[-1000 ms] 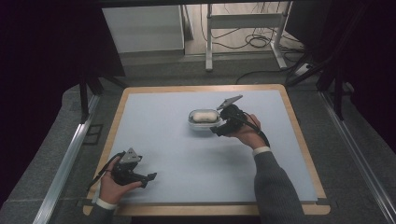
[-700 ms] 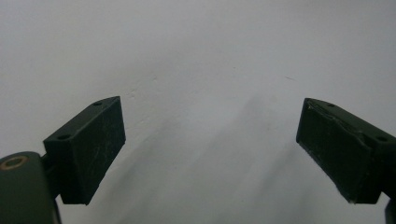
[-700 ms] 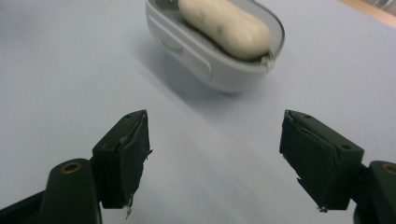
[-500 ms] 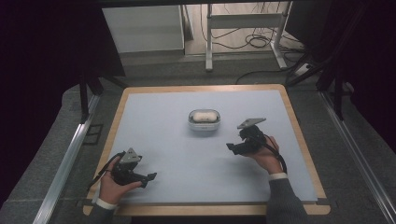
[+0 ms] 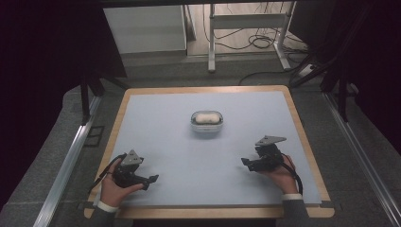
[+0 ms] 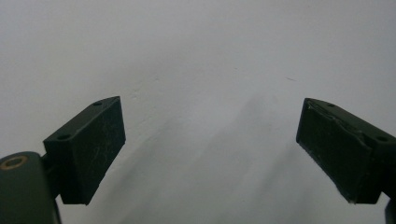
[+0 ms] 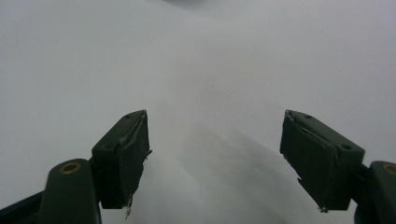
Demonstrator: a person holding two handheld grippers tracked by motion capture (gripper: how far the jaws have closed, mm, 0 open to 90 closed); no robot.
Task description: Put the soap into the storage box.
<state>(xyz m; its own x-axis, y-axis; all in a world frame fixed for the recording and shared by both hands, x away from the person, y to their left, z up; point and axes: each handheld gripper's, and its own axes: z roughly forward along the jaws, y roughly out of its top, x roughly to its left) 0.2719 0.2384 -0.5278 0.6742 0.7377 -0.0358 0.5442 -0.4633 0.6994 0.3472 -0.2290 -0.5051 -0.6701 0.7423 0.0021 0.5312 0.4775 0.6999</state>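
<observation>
A small clear lidded container [image 5: 206, 122] with a pale rounded lump inside stands on the light blue mat [image 5: 208, 189], a little behind its middle. My left gripper [image 5: 152, 179] rests near the front left of the mat, held by a hand, jaws pointing right. In the left gripper view its jaws [image 6: 210, 154] stand wide open over bare mat. My right gripper [image 5: 246, 163] sits near the front right, jaws pointing left, well short of the container. Its own view shows the jaws [image 7: 215, 158] open with nothing between them.
The mat lies on a wooden-edged table [image 5: 302, 137]. Metal rails [image 5: 66, 165] run along both sides. Behind the table stand a white cabinet [image 5: 144, 28], a metal frame [image 5: 246, 14] and cables on the floor [image 5: 265, 40].
My right gripper has let go of the container and drawn back from it toward the front right of the mat. The container stays put. The left gripper has not moved.
</observation>
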